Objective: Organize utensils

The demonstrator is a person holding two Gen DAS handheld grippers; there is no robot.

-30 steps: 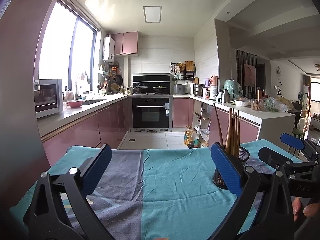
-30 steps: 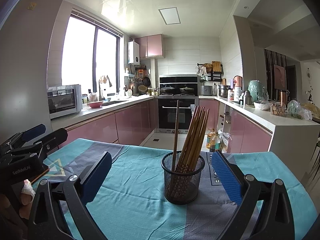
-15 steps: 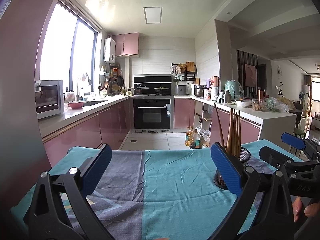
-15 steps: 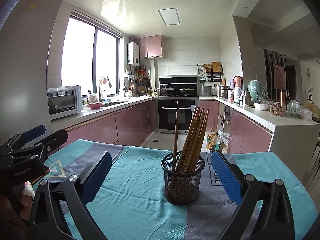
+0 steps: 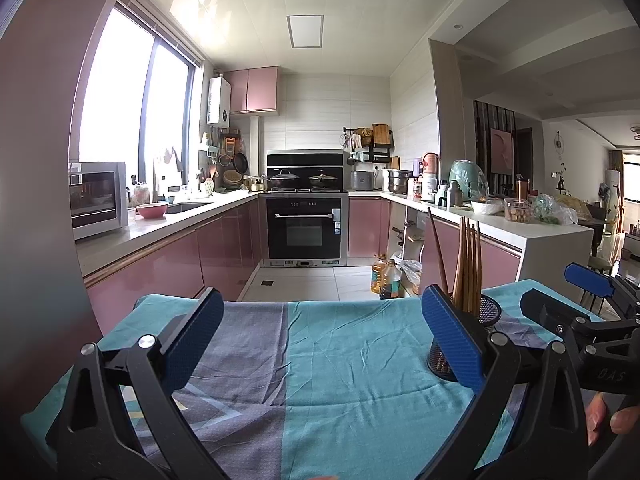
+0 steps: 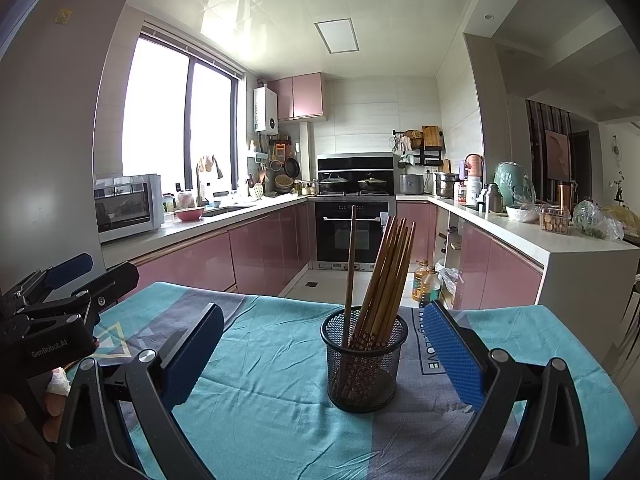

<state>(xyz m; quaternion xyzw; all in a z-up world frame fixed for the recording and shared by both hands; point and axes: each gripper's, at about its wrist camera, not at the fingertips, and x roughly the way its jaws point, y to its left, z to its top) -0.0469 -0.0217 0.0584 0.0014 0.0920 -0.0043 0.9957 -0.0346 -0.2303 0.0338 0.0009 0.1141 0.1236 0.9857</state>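
Note:
A black mesh holder stands upright on the teal cloth, filled with several wooden chopsticks. My right gripper is open just short of it, the holder between and beyond its blue pads. In the left wrist view the same holder shows partly behind the right blue pad, chopsticks rising above. My left gripper is open over bare cloth with nothing between its fingers. Each gripper shows in the other's view: the right gripper at the far right, the left gripper at the far left.
The table carries a teal and grey-purple cloth and ends at a far edge before a tiled kitchen floor. Pink cabinets and counters run behind, with an oven. Oil bottles stand on the floor. A person's fingers hold the right handle.
Both views have drifted slightly downward over the second; the holder and chopsticks stand as before, and both grippers stay open.

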